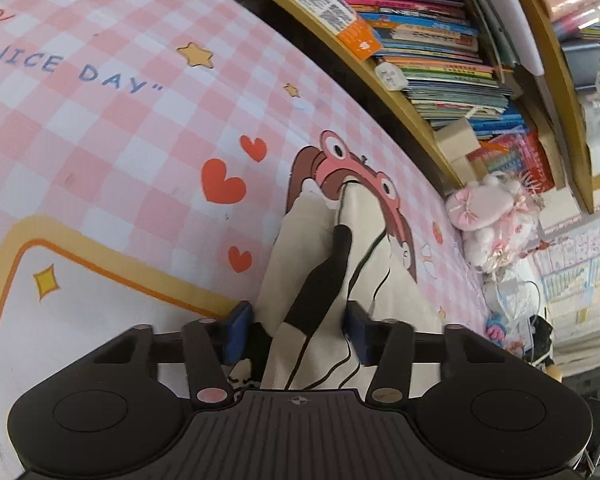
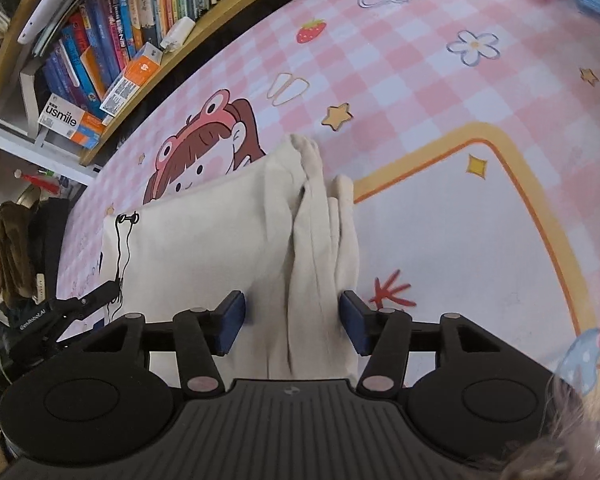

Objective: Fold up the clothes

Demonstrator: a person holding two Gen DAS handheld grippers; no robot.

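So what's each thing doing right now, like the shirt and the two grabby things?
Cream garment: lying on the pink checked mat, partly folded, bunched into ridges along one edge.
Left tool: open, fingers on either side of a raised fold of the garment.
Right tool: open, straddling the bunched ridges.
Plush toy: lying at the mat's edge.

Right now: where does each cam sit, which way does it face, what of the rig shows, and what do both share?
Left wrist: on the left gripper, looking along its open fingers over the cream garment toward the bookshelf; only its own fingers show.
Right wrist: on the right gripper, fingers open astride bunched cloth, bookshelf upper left; the left gripper shows at the left edge.
Shared: garment, pink checked mat, bookshelf.
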